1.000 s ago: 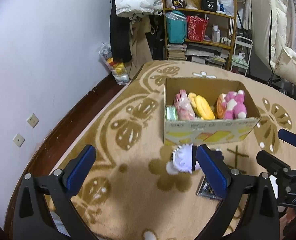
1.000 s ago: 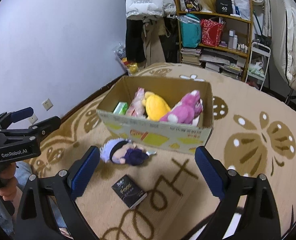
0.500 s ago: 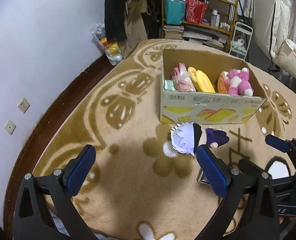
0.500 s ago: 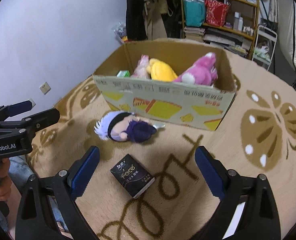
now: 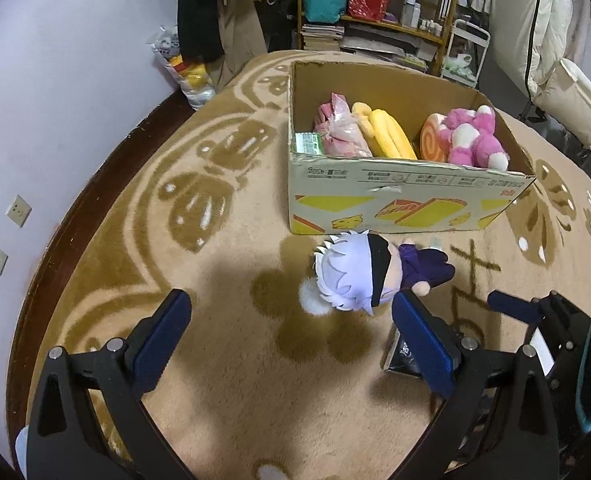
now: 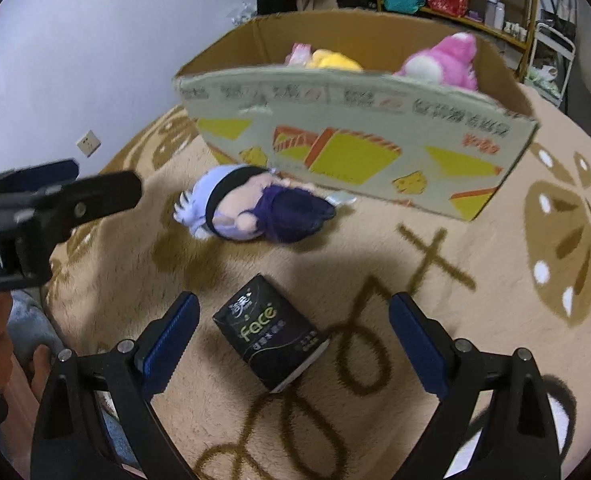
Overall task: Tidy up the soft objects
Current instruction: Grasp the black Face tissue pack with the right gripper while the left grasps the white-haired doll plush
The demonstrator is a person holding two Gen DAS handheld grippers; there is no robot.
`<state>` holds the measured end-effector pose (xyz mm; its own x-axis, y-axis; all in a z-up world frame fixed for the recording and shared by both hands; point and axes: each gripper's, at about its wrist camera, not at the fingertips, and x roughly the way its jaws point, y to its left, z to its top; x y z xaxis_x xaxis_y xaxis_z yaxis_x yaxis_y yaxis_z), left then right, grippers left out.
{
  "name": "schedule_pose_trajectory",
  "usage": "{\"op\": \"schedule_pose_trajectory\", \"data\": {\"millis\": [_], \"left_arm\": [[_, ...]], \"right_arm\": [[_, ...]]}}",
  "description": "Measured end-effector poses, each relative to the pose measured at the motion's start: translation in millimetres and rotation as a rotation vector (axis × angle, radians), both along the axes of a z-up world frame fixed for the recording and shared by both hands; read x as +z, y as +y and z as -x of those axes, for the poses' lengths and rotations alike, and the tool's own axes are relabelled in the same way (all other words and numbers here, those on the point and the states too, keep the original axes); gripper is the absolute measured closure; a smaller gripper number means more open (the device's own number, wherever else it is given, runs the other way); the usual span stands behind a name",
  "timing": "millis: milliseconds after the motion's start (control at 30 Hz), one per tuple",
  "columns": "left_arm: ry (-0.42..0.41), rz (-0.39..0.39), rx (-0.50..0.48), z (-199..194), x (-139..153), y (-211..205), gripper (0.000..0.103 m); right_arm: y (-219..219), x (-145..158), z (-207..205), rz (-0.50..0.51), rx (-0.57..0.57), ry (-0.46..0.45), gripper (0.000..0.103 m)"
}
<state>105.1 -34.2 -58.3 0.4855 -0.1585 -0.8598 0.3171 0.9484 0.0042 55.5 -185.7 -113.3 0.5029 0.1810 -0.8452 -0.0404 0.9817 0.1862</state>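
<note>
My left gripper (image 5: 287, 328) is wide open over the rug (image 5: 223, 360) and holds nothing. The doll (image 5: 359, 276) lies on the rug just in front of the box (image 5: 395, 204), with toys (image 5: 471, 140) inside it. My right gripper (image 6: 293, 338) is wide open too, with the black pack (image 6: 271, 330) lying between its fingers.

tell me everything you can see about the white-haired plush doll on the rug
The plush doll is soft fabric: spiky white hair, a black band across the eyes, a peach face, a dark purple body and a small peach hand. It lies on its side on the tan rug, head toward the wall, just in front of the cardboard box. Neither tool touches it.
</note>
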Motion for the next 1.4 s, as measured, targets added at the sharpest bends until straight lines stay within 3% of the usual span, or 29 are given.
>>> {"op": "schedule_pose_trajectory", "data": {"millis": [300, 400, 533, 567, 700, 867, 1100, 1400], "left_arm": [[0.045, -0.025, -0.022, -5.5, -17.0, -8.4, 0.003], [0.056, -0.013, -0.029, -6.4, -20.6, -10.4, 0.003], [0.067, -0.001, -0.053, -8.4, -24.5, -16.3, 0.003], [0.063, -0.006, -0.061, -8.5, -24.4, -18.7, 0.003], [0.045, -0.003, -0.101, -10.1, -23.9, -27.6, 0.003], [0.067, 0.010, -0.131, -15.7, -31.5, -35.3, 0.003], [0.094, -0.018, -0.097, -32.1, -48.8, -39.2, 0.003], [0.184, 0.031, -0.125, -46.3, -71.4, -52.9, 0.002]], "right_arm": [[14.0, -30.1, -13.1, -0.018, 0.051, 0.106, 0.005], [13.7, -42.3, -16.9, -0.014, 0.043, 0.153, 0.017], [9.6, -44.5, -19.6, 0.010, 0.019, 0.152, 0.051], [7.1, -44.4, -20.6, 0.010, 0.009, 0.153, 0.054], [-8.0, -44.7, -23.9, -0.055, -0.036, 0.164, 0.054], [-10.3, -41.1, -24.9, -0.047, -0.037, 0.146, 0.054], [-4.4, -43.2, -30.1, -0.046, -0.031, 0.147, 0.054], [-21.7, -38.0, -25.8, -0.046, -0.054, 0.146, 0.054]]}}
